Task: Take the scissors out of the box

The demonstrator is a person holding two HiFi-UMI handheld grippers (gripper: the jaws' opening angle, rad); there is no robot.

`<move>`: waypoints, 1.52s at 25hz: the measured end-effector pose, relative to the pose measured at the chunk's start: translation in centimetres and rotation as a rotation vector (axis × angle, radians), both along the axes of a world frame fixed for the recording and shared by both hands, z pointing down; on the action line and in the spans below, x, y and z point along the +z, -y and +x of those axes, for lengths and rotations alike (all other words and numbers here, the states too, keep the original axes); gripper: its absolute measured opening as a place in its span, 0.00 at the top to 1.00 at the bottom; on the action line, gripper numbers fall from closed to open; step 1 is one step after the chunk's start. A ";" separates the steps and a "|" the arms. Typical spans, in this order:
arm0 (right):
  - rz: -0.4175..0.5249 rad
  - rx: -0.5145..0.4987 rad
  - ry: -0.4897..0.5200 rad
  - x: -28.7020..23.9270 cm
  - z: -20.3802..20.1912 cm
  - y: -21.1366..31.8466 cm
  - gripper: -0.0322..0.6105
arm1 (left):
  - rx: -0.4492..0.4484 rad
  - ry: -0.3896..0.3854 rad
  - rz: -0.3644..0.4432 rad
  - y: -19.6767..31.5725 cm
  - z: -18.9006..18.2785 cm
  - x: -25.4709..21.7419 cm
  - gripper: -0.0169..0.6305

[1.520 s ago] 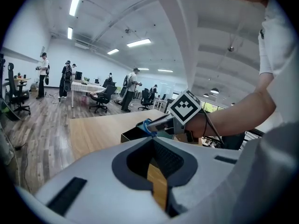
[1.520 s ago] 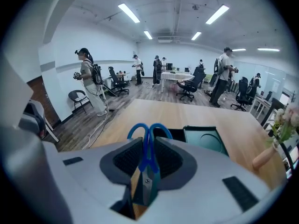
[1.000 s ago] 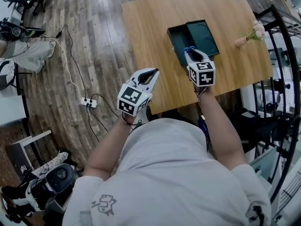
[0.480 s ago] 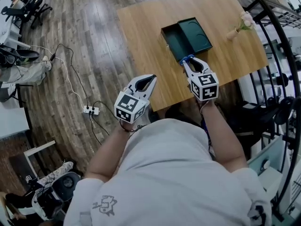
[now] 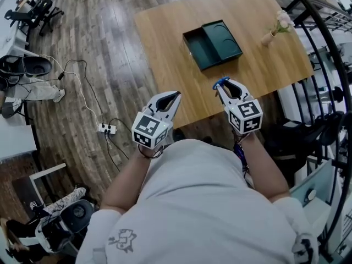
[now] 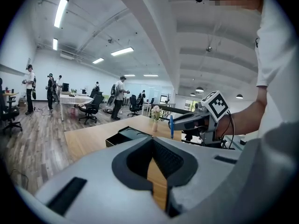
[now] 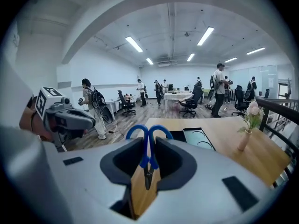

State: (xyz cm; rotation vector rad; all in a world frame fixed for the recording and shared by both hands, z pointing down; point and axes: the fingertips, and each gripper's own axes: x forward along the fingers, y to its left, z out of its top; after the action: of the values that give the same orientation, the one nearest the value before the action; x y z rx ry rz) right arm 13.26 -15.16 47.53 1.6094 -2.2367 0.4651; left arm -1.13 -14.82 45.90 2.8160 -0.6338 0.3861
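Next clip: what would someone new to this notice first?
Blue-handled scissors clamped in the right hand-held gripper, held over the near edge of the wooden table. Farther back on it sits an open dark green box, with a small flower vase near the table's right edge.

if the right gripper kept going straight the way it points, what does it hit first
Probably the table, just short of the box. The right gripper, shut on the scissors, points slightly down toward the box's near edge. Depth is unclear, so the box could come first.
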 end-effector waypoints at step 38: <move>0.135 -0.255 0.070 -4.4 1.1 -15.5 0.81 | -0.127 -0.004 0.041 -13.7 1.9 -4.4 0.97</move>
State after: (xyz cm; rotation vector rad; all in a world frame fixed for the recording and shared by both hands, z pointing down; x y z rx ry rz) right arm 14.32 0.31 43.10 1.3593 -2.5296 0.3118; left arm 0.76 -1.09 41.54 2.7949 -0.8242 0.3476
